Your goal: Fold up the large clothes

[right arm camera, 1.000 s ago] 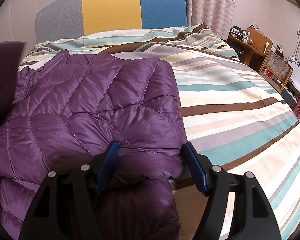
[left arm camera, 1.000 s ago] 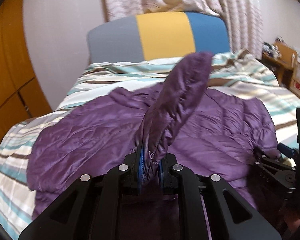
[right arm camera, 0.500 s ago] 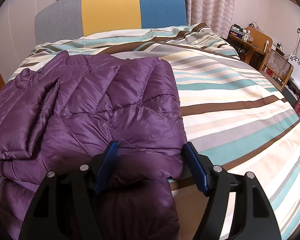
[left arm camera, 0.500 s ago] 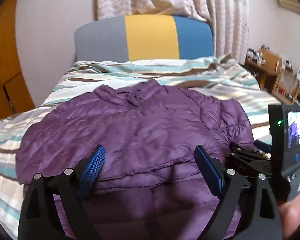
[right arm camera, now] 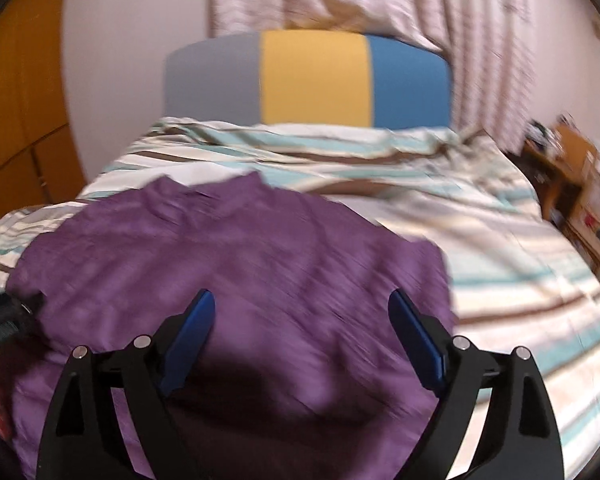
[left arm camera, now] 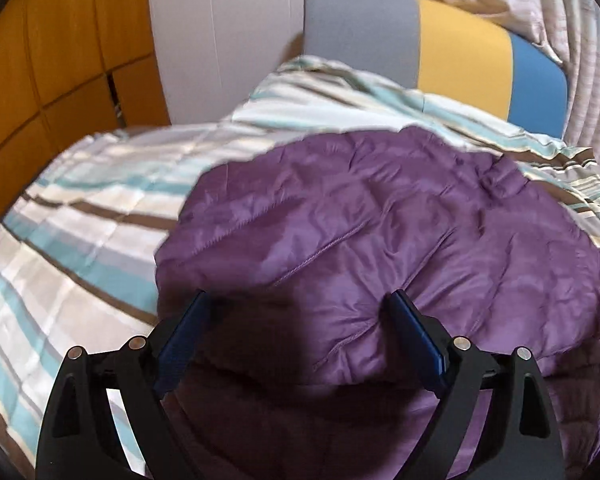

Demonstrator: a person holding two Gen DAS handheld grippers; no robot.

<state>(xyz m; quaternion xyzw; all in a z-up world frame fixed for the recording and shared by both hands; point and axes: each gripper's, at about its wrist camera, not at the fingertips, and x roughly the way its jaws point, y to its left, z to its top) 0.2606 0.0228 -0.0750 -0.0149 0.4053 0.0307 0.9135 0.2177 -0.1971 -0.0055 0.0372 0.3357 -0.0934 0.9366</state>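
A purple quilted down jacket lies spread on the striped bed, its sleeves folded in over the body. It also shows in the right wrist view, blurred. My left gripper is open and empty, just above the jacket's near left part. My right gripper is open and empty, above the jacket's near edge. The other gripper's black tip shows at the left edge of the right wrist view.
The striped duvet covers the bed. A grey, yellow and blue headboard stands at the far end, curtains behind it. Orange wooden cabinets stand on the left. A cluttered wooden desk stands on the right.
My left gripper let go of the sleeve, which now lies on the jacket, opened, and swung left. My right gripper stayed open and swung left toward the jacket's middle.
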